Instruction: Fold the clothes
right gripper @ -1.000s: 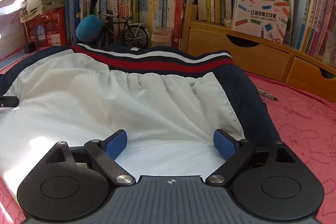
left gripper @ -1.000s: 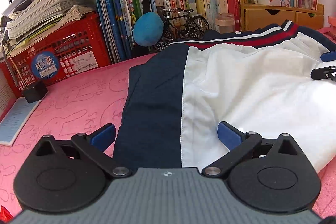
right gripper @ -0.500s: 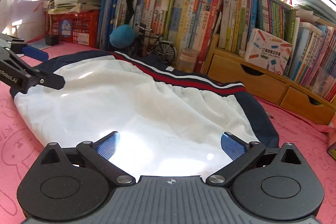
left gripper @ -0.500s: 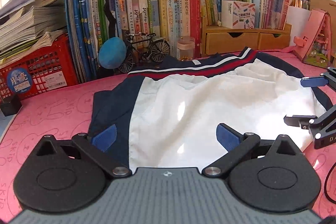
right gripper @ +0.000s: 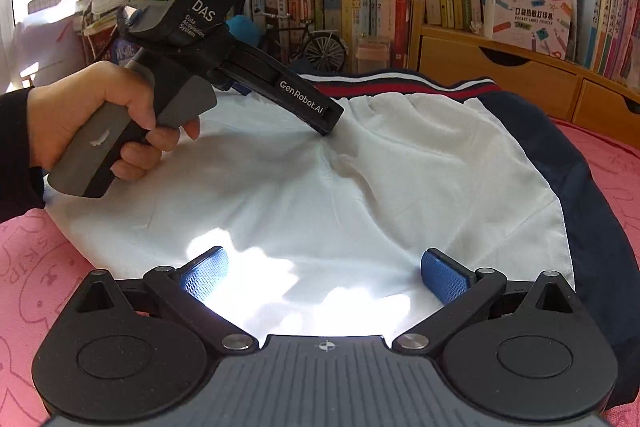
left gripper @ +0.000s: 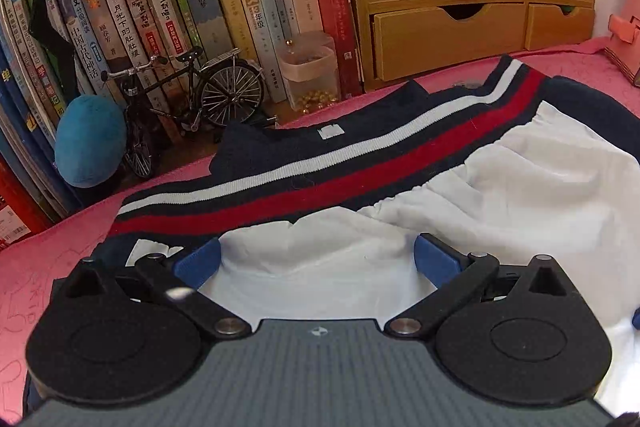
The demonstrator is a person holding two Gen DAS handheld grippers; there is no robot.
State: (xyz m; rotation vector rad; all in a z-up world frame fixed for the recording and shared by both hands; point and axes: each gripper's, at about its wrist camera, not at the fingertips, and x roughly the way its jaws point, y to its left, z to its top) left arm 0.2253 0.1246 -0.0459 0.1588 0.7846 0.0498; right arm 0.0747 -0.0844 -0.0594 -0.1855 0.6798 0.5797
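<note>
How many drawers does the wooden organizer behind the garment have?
2. In the left wrist view, the wide drawer sits left and the smaller drawer right, under the books. More may be hidden beyond the frame.

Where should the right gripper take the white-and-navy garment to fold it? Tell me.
Probably the near white hem of the garment, approached low from the near side: that edge lies flat just ahead of the open right gripper. The left gripper is already on the middle.

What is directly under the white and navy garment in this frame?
The white and navy garment with the red-striped waistband lies on a pink cloth printed with rabbits, which shows around its edges. Whatever lies beneath the garment's middle is covered and cannot be seen.
</note>
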